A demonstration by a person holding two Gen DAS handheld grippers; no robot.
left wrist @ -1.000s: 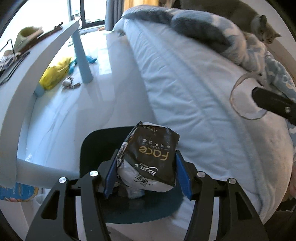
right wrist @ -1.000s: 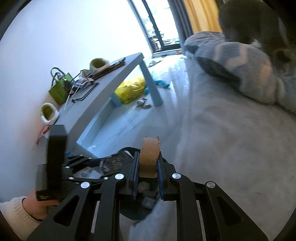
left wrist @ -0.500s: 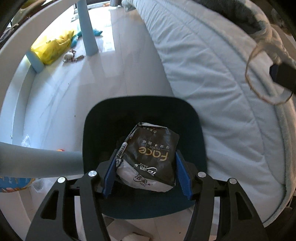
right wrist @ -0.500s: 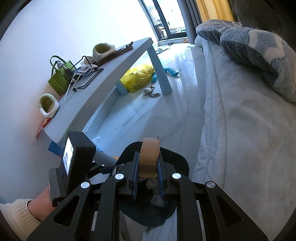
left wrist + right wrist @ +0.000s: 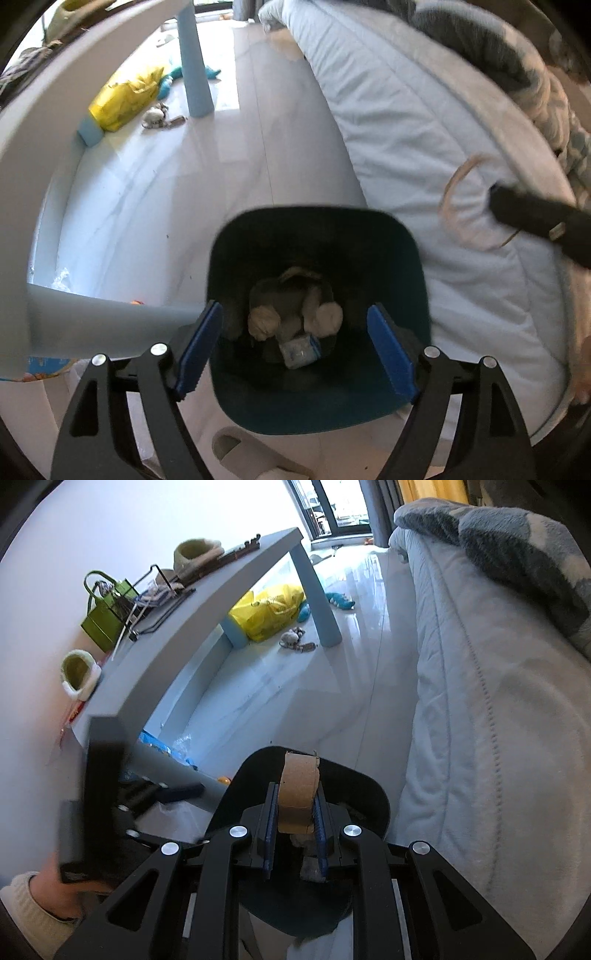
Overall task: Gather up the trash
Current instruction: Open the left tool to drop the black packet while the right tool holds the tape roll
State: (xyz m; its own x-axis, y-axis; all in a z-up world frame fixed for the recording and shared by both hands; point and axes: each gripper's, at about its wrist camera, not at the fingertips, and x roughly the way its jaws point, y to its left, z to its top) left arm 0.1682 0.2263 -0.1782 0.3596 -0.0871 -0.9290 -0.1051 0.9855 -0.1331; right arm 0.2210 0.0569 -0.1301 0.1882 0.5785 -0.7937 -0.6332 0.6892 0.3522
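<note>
A dark teal trash bin (image 5: 413, 258) stands on the floor between the bed and the table. My left gripper (image 5: 295, 343) is open and empty right above its mouth. Inside lie crumpled tissues (image 5: 325, 317) and a small blue-white packet (image 5: 300, 350); the black tissue pack is not visible. My right gripper (image 5: 295, 812) is shut on a flattened brown cardboard tube (image 5: 298, 794), held over the bin's rim (image 5: 373, 786). The right gripper's finger (image 5: 535, 218) shows at the right edge of the left wrist view.
A grey-blue table (image 5: 207, 605) with a green bag (image 5: 103, 620) and slippers runs along the left wall. A yellow bag (image 5: 125, 99) and small toys lie under it. The white bed (image 5: 406, 122) fills the right. A slipper (image 5: 243, 450) lies in front of the bin.
My left gripper opened and let go of the black tissue pack over the bin. The right gripper moved closer over the bin, still holding the tube.
</note>
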